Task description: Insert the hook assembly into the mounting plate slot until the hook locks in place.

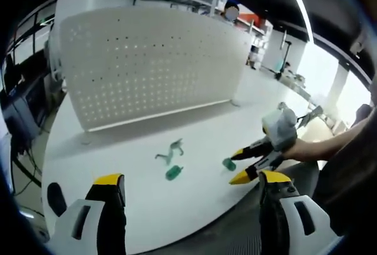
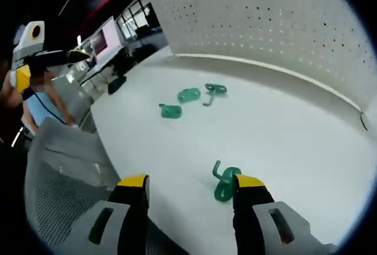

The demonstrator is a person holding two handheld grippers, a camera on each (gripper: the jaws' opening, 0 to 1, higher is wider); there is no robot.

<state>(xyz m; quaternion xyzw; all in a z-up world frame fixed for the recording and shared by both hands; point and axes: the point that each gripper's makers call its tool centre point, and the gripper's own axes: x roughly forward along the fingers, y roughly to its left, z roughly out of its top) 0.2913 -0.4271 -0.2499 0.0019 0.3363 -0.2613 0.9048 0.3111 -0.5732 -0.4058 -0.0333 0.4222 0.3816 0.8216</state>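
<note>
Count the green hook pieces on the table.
4: one by the right gripper fingers; three mid-table, an oval piece, another and a hook beside it.

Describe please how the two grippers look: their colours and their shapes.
Each gripper, left gripper and right gripper, has two black jaws with yellow tips and light grey housings with dark slots. Seen in the left gripper view, the right gripper carries a light grey body behind its yellow-tipped jaws.

Right gripper view: pegboard (image 2: 283, 25) stands at 12 o'clock on counter (image 2: 294, 131); three hook parts (image 2: 188, 95) lie at centre; another hook (image 2: 224, 181) at 6 o'clock, beside right tongs (image 2: 191, 187).
</note>
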